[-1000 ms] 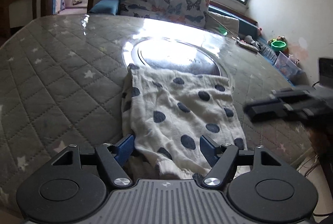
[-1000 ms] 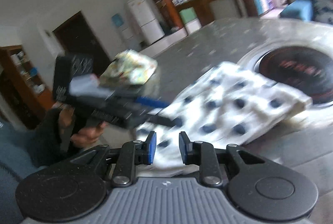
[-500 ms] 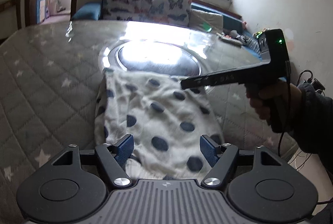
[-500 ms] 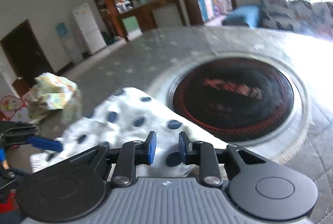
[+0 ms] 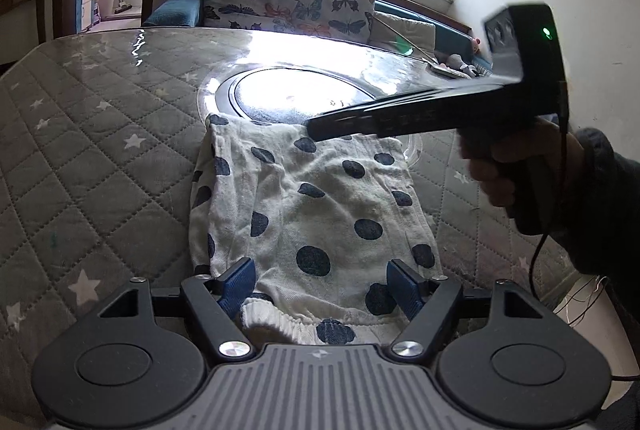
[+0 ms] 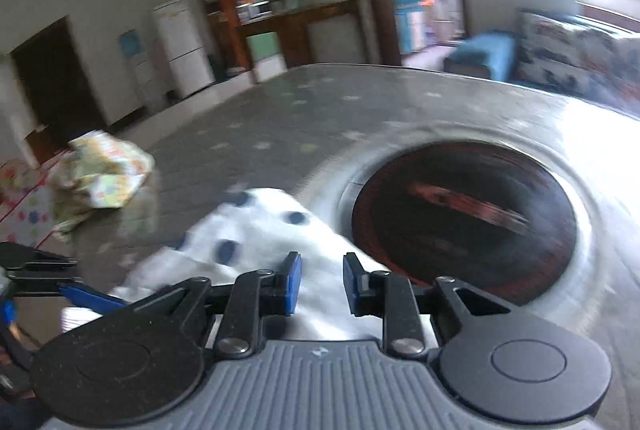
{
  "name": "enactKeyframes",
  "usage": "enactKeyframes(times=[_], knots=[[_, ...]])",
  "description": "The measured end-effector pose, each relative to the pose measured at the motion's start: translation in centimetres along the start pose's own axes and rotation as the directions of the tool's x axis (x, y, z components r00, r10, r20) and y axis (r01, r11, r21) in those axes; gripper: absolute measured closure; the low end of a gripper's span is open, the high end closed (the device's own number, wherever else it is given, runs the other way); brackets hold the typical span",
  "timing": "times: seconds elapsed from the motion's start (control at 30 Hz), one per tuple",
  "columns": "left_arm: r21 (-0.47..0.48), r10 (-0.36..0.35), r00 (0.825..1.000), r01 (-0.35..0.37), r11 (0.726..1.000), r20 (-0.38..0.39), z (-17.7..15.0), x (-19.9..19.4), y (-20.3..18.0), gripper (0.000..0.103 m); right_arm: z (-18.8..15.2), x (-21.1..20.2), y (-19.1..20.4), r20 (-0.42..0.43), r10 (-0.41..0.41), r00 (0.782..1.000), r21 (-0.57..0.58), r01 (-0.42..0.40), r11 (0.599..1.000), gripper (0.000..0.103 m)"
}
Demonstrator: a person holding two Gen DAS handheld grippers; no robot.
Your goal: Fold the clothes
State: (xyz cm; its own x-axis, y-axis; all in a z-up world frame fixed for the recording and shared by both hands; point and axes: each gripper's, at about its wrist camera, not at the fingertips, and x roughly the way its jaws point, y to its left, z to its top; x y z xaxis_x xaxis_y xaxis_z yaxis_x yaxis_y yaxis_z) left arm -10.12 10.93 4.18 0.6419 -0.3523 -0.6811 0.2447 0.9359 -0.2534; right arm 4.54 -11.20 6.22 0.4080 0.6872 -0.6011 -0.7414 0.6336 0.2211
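White navy-dotted garment [image 5: 320, 206] lies flat on quilted tabletop [image 5: 100, 166]; left gripper [image 5: 322, 280] jaws released at 6 o'clock, right gripper [image 6: 322, 284] jaws narrowly parted, empty

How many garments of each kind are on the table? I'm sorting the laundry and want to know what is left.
White cloth with dark blue dots, lying flat near the round inset: 1
Crumpled pale floral cloth, off to the side: 1
Total: 2
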Motion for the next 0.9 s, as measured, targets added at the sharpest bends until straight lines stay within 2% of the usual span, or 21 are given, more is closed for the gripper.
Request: enactKeyframes(times=[0.07,0.2,0.47,0.7,0.9], knots=[[-0.01,0.0,1.0,0.0,1.0,0.001,-0.1,0.0,0.1,0.027,0.9,1.4,1.8,-0.022,0.04,0.999,-0.051,-0.041,0.998,0.079],[-0.019,-0.004,1.0,0.004,1.0,0.004,0.1,0.0,0.3,0.027,1.6,4.5,4.7,-0.068,0.051,0.996,-0.154,-0.061,0.986,0.079],[-0.025,-0.012,1.0,0.012,1.0,0.003,-0.1,0.0,0.4,0.024,2.2,8.9,6.3,-0.099,0.012,0.995,-0.18,-0.03,0.983,0.079],[-0.04,-0.01,1.0,0.01,0.999,-0.004,0.0,0.1,0.3,0.022,3.0,9.4,5.7,-0.085,0.0,0.996,-0.132,-0.011,0.991,0.077],[-0.034,-0.005,1.0,0.005,0.999,-0.012,0.1,0.4,0.0,0.015,2.1,6.2,5.1,-0.089,-0.025,0.996,-0.114,0.014,0.993,0.065]])
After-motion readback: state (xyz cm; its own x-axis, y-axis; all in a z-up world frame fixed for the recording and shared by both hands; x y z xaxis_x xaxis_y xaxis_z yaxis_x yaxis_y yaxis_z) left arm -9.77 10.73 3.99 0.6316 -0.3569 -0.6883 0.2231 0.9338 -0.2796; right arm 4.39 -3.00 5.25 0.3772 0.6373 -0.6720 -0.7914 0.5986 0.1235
